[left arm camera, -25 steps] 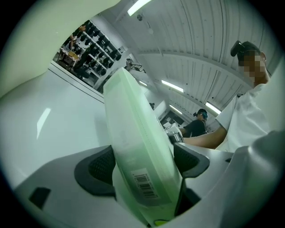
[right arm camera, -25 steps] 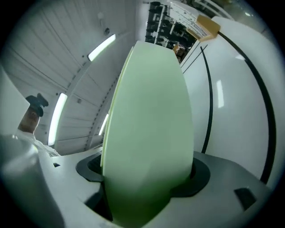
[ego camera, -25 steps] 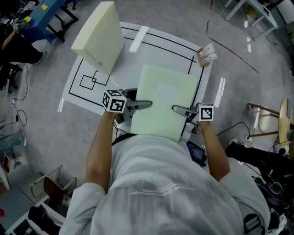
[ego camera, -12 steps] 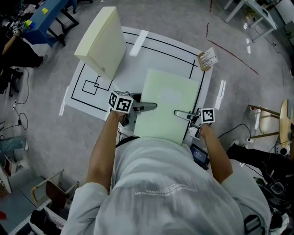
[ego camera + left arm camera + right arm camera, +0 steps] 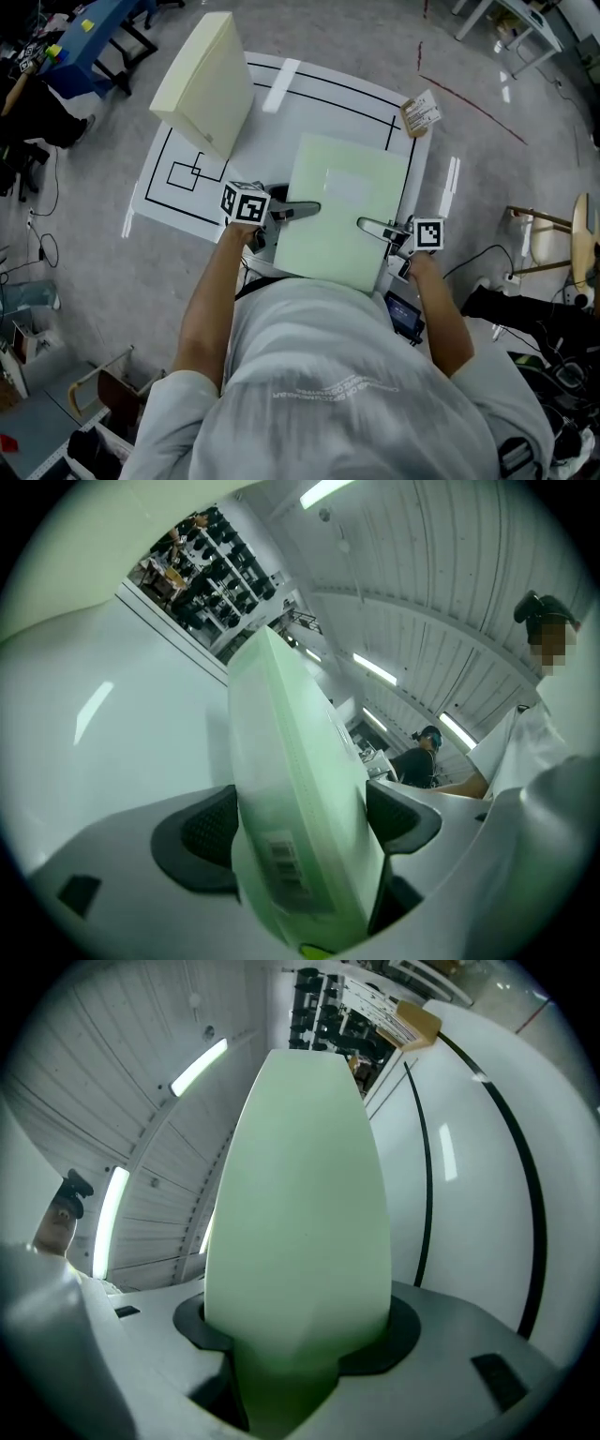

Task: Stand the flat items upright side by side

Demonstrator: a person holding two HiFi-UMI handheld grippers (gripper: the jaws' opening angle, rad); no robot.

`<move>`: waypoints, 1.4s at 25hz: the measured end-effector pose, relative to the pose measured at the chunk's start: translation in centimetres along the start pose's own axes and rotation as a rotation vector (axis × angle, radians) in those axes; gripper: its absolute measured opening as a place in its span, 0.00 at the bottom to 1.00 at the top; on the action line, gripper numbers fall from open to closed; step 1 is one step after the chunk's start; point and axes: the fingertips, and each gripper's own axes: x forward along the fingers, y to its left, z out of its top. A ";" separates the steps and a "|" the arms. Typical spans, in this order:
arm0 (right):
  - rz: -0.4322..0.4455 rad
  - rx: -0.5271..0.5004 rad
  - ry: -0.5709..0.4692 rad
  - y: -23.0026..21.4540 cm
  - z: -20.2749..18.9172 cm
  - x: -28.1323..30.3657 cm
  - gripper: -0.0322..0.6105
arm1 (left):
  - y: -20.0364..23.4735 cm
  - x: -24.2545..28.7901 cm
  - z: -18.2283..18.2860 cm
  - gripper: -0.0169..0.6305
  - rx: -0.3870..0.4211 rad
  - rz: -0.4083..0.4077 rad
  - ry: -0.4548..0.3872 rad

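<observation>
While the cream box (image 5: 202,84) stands upright, the green box (image 5: 342,211) hangs tilted.

1. Under you lies a glossy grey floor (image 5: 84,281), with a thin red line (image 5: 469,101) at upper right.
2. A blue table (image 5: 94,23) stands at upper left, and a wooden chair (image 5: 553,244) at the right edge.
3. Above you, long strip lights (image 5: 199,1065) cross a ribbed ceiling (image 5: 450,621).
</observation>
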 end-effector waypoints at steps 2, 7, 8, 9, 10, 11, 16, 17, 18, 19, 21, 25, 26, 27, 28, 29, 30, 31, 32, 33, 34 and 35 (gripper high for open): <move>-0.037 -0.032 -0.045 0.6 0.7 -0.8 0.51 | 0.0 -1.1 1.1 0.68 0.028 0.034 -0.071; -0.191 -0.180 -0.202 1.8 4.7 -5.1 0.50 | 1.1 -5.2 3.0 0.68 0.113 0.191 -0.175; -0.223 -0.222 -0.231 2.3 5.6 -5.8 0.50 | 1.2 -6.0 2.9 0.68 0.127 0.220 -0.176; -0.253 -0.271 -0.258 2.9 6.5 -6.3 0.50 | 1.3 -6.8 2.8 0.68 0.139 0.249 -0.177; -0.285 -0.320 -0.281 3.4 7.4 -6.9 0.50 | 1.3 -7.5 2.8 0.68 0.149 0.274 -0.182; -0.315 -0.368 -0.301 4.0 8.1 -7.3 0.50 | 1.1 -8.2 2.7 0.68 0.158 0.296 -0.191; -0.384 -0.570 -0.369 7.9 9.5 -6.3 0.50 | 0.6 -12.1 2.2 0.68 0.238 0.381 -0.241; -0.398 -0.590 -0.382 8.6 9.3 -5.9 0.50 | 0.8 -13.1 2.1 0.68 0.248 0.389 -0.250; -0.411 -0.609 -0.397 9.3 9.1 -5.4 0.50 | 1.1 -14.1 2.0 0.68 0.258 0.394 -0.252; -0.426 -0.627 -0.413 10.0 8.9 -4.8 0.50 | 1.5 -15.0 1.9 0.68 0.277 0.399 -0.242; -0.464 -0.658 -0.447 11.2 8.5 -3.4 0.50 | 2.2 -16.9 1.4 0.68 0.325 0.404 -0.197; -0.533 -0.651 -0.507 12.6 7.8 0.1 0.50 | 3.7 -22.0 0.1 0.68 0.348 0.382 -0.171; -0.544 -0.647 -0.525 13.1 7.6 1.1 0.50 | 4.2 -23.6 -0.2 0.67 0.345 0.383 -0.173; -0.557 -0.651 -0.544 13.7 7.3 2.1 0.50 | 4.7 -25.3 -0.3 0.68 0.345 0.389 -0.176; -0.573 -0.665 -0.562 14.3 7.1 3.1 0.50 | 5.3 -27.0 -0.2 0.68 0.349 0.397 -0.181; -0.594 -0.685 -0.578 14.9 6.9 4.0 0.50 | 5.8 -28.5 0.1 0.67 0.356 0.404 -0.189; -0.621 -0.707 -0.591 15.4 6.6 5.0 0.50 | 6.3 -30.0 0.6 0.68 0.363 0.408 -0.199; -0.653 -0.729 -0.598 15.7 6.4 6.0 0.50 | 6.7 -31.3 1.1 0.68 0.371 0.412 -0.206; -0.687 -0.750 -0.602 16.0 6.0 7.0 0.50 | 7.0 -32.5 1.5 0.67 0.383 0.415 -0.207; -0.720 -0.767 -0.604 16.2 5.6 8.0 0.50 | 7.3 -33.6 1.8 0.67 0.398 0.420 -0.201; -0.751 -0.783 -0.605 16.4 5.2 9.0 0.50 | 7.4 -34.6 2.2 0.67 0.416 0.425 -0.192; -0.782 -0.797 -0.608 16.7 4.8 9.9 0.50 | 7.3 -35.5 2.7 0.67 0.438 0.427 -0.184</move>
